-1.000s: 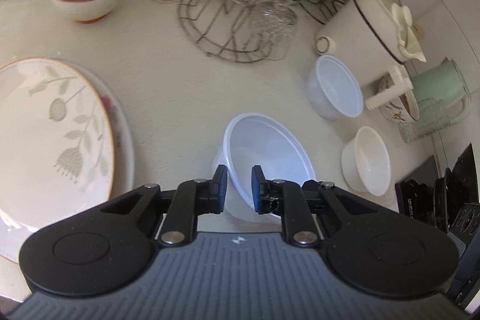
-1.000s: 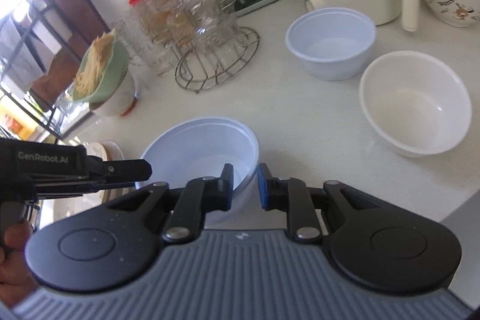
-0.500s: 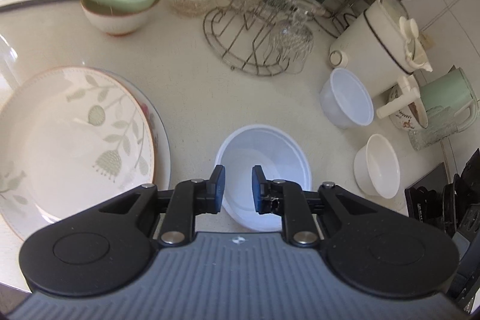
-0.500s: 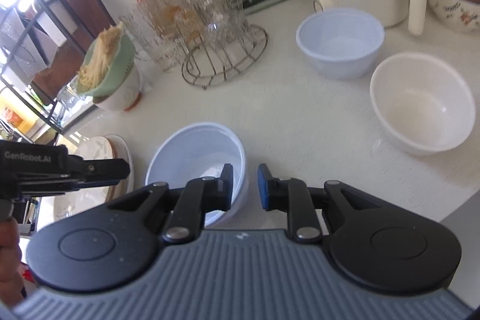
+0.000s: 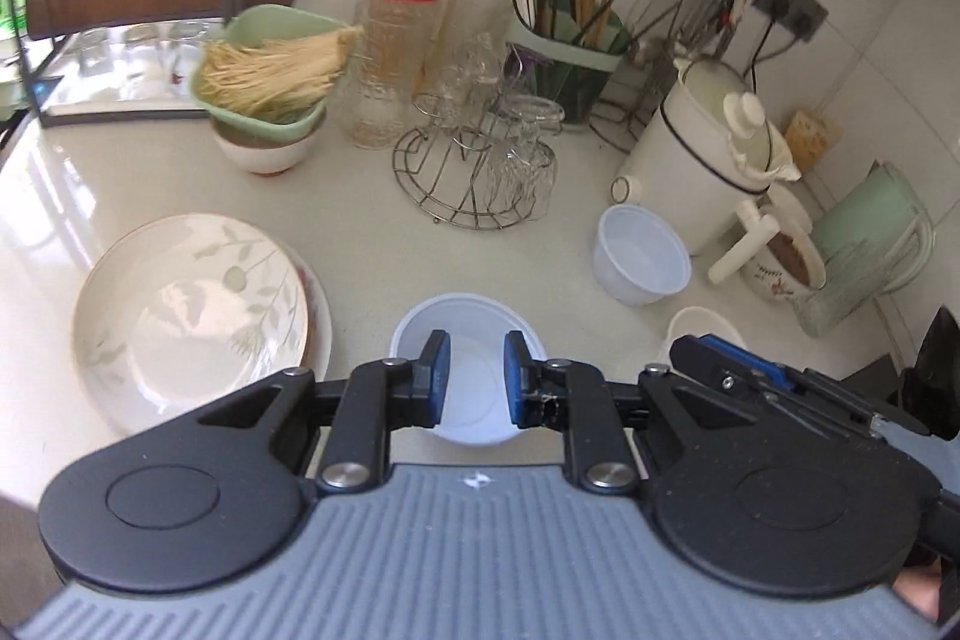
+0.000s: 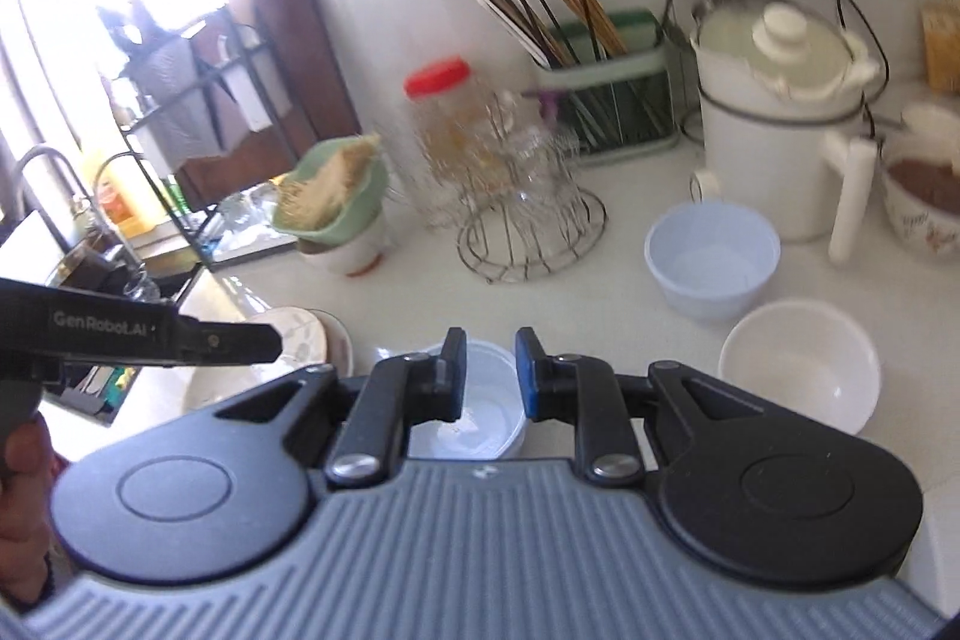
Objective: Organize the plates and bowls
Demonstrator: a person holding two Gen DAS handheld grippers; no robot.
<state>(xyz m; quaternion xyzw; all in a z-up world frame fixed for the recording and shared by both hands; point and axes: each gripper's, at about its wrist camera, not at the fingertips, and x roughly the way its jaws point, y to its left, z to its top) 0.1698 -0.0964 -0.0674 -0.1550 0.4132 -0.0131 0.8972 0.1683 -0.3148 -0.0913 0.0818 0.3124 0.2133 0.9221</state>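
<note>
Hovering above the table (image 5: 372,196), the left tongs (image 5: 470,379) are standing with a clear gap between the blue pads, released and grasping nothing. The right tongs (image 6: 489,373) are likewise parted and carrying nothing. Both are pointing down over the near plastic bowl (image 5: 474,394), which is sitting upright on the table directly beneath them; neither pad appears to be touching its rim.

To the left of that bowl, the floral plate (image 5: 180,310) is lying on top of a second plate (image 5: 318,322), forming a stack. Farther right, a second plastic bowl (image 5: 642,262) is standing just beside the white pot (image 5: 690,178), and a white ceramic bowl (image 6: 798,364) is sitting near it, apart from the others.

Judging from this layout, the plates are already stacked and the bowls are not yet gathered. The step in hand appears to be a choice of bowl. The next move is calling for one set of tongs to descend, straddle a bowl wall with one pad inside and one outside, and close. Thin plastic is likely to flex, so a light grip is advisable.

The near edge of the near plastic bowl is being hidden behind the tong bodies in both views. The white ceramic bowl is being largely covered by the right tongs in the left view. The right view is blurred around the glass rack (image 6: 528,220).
</note>
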